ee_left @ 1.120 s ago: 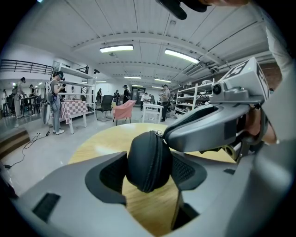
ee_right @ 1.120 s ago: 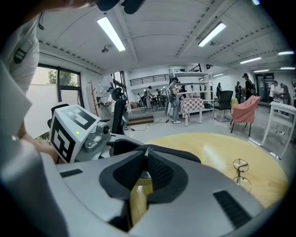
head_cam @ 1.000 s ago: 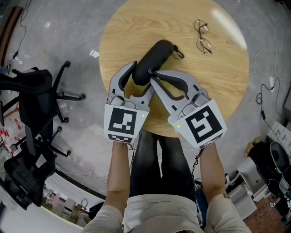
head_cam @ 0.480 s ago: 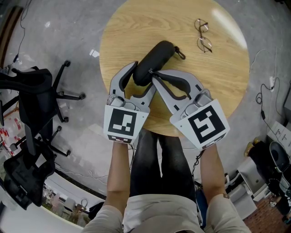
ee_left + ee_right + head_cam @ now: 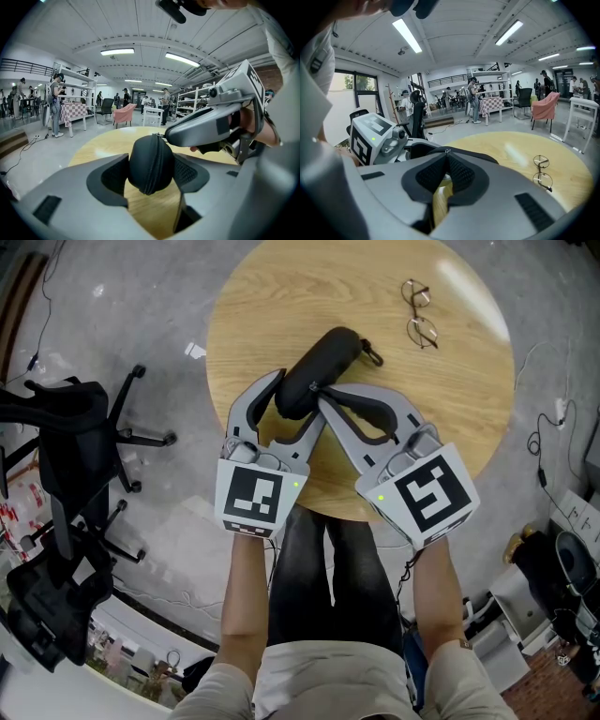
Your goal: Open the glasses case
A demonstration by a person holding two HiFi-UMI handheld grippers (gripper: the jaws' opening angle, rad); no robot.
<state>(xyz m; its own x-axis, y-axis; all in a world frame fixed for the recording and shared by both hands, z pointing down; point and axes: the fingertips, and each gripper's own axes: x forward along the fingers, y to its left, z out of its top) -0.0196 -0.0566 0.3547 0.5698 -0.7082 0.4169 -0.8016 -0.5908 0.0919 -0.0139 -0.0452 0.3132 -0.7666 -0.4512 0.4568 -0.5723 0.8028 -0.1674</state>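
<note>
With its fingers clamped on the near end of the glasses case (image 5: 326,354), the left gripper (image 5: 296,399) steadied it on the counter (image 5: 450,399) while the right gripper (image 5: 316,390), fingers together, pinched the zipper pull (image 5: 447,151).

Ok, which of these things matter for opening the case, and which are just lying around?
In the job: glasses case, its zipper pull, left gripper clamping the case, right gripper pinching the pull.
Lying about: glasses on the table, office chair.
</note>
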